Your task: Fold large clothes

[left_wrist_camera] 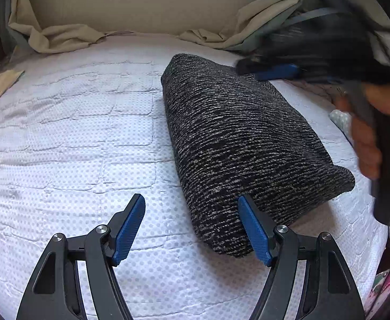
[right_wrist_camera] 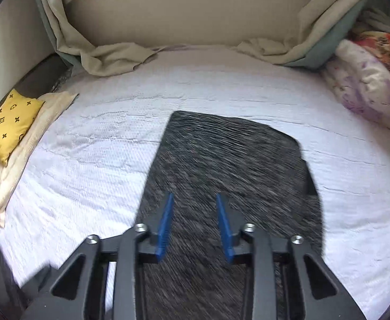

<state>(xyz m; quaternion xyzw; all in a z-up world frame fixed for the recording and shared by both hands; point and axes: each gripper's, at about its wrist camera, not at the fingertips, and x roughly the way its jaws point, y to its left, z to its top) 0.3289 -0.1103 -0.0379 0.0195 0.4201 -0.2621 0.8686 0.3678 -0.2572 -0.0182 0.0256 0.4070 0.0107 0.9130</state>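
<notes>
One folded knit garment (left_wrist_camera: 237,144) lies lengthwise toward the headboard; left tool (left_wrist_camera: 192,226) and right tool (right_wrist_camera: 195,226) both released.

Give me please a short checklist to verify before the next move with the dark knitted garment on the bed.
1. Dark knitted garment lies folded as a compact bundle on the white bedcover: ok.
2. Left gripper open and holding nothing, its right pad beside the bundle's near end: ok.
3. Right gripper holds nothing, jaws partly apart above the garment: ok.
4. Edges of the fold aligned: cannot tell, the right wrist view is blurred.
5. Free bedcover left of the bundle: ok.
6. Yellow cushion well apart from the garment: ok.
</notes>
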